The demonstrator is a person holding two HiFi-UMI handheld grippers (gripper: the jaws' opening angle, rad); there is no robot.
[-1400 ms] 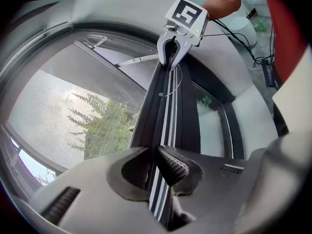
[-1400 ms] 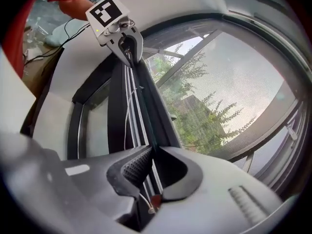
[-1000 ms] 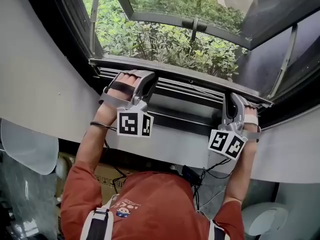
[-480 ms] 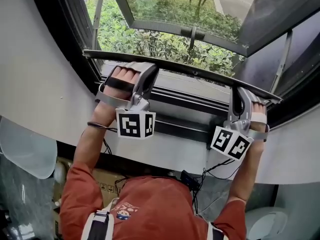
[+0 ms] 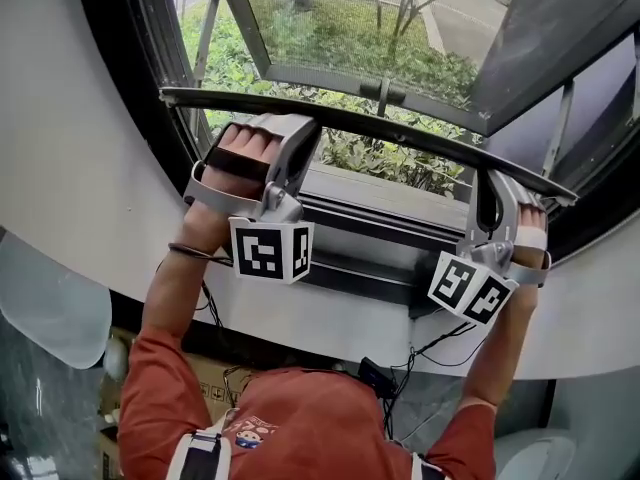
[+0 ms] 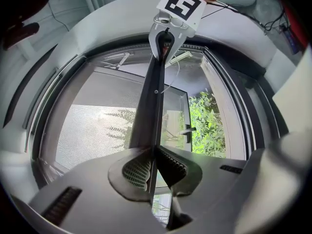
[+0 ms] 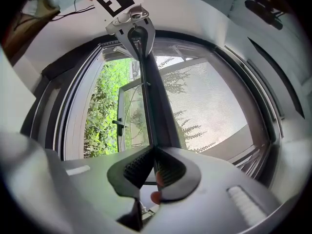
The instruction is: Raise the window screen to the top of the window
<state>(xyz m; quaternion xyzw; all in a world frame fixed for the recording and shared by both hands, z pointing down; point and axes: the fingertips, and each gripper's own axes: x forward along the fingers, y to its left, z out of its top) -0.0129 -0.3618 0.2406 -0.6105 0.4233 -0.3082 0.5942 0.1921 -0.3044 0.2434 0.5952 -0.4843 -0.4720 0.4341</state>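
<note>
Moved since a second ago: both hands and the slim dark metal pull bar (image 5: 400, 140) have climbed off the grey-and-black sill tracks (image 5: 370, 223), and a strip of open air now shows under the bar.
Person: rust-red shirt (image 5: 300, 423) nearest me, arms stretched up and forward to the window.
Left gripper (image 5: 298, 133): grey tongs pinching the pull bar near its left end, ribbed pads (image 6: 135, 167) pressed on either face of it.
Right gripper (image 5: 488, 190): clamped the same way on the pull bar near its right end, with nothing else between its jaws.
Window screen (image 6: 92, 126): fine grey mesh stretches from the bar toward the top of the frame. Its lower edge, the pull bar, sits a little above the sill, roughly level between the two grips.
Beyond: tilted glass sash (image 5: 350, 28) propped outward, with green shrubs (image 5: 230, 58) outside.
Meaning for the task: the lift is under way and even on both sides, which I take as good for keeping the screen from jamming. Plenty of mesh still spans the opening, so by my judgement most of the travel remains.
</note>
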